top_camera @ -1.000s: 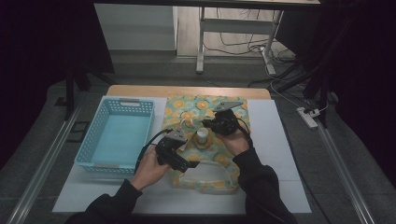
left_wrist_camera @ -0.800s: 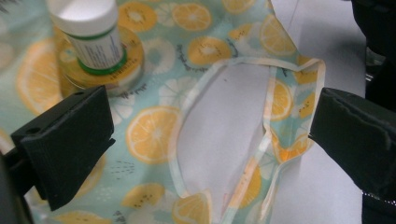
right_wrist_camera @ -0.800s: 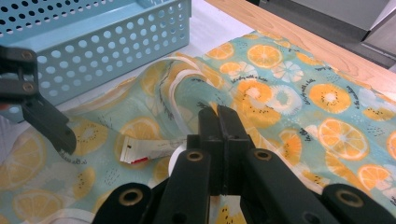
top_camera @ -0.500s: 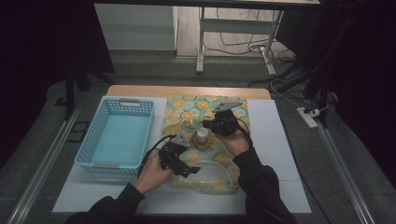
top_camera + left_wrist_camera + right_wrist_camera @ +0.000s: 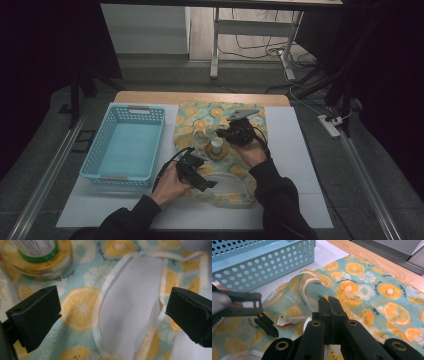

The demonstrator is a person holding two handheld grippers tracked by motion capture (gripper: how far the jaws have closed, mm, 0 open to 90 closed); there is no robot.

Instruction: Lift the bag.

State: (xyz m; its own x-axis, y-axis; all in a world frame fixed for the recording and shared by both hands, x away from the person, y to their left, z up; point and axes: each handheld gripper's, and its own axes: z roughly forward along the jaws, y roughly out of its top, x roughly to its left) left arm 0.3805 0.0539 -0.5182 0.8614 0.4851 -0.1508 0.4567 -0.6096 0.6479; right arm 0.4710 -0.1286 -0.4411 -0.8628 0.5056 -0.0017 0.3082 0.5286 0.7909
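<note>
The blue basket [image 5: 125,147] has nothing in it and sits just left of the lemon-print cloth [image 5: 220,150] on the bench [image 5: 300,150]. A small white jar [image 5: 216,146] stands on a round tin on the cloth. The left claw [image 5: 207,184] is wide open low over the cloth's trim, gripping nothing. The right claw [image 5: 223,134] is fully closed beside the jar, with nothing visible between its jaws.

jar [image 5: 216,146] between tongs, basket [image 5: 125,147] walls left
</note>
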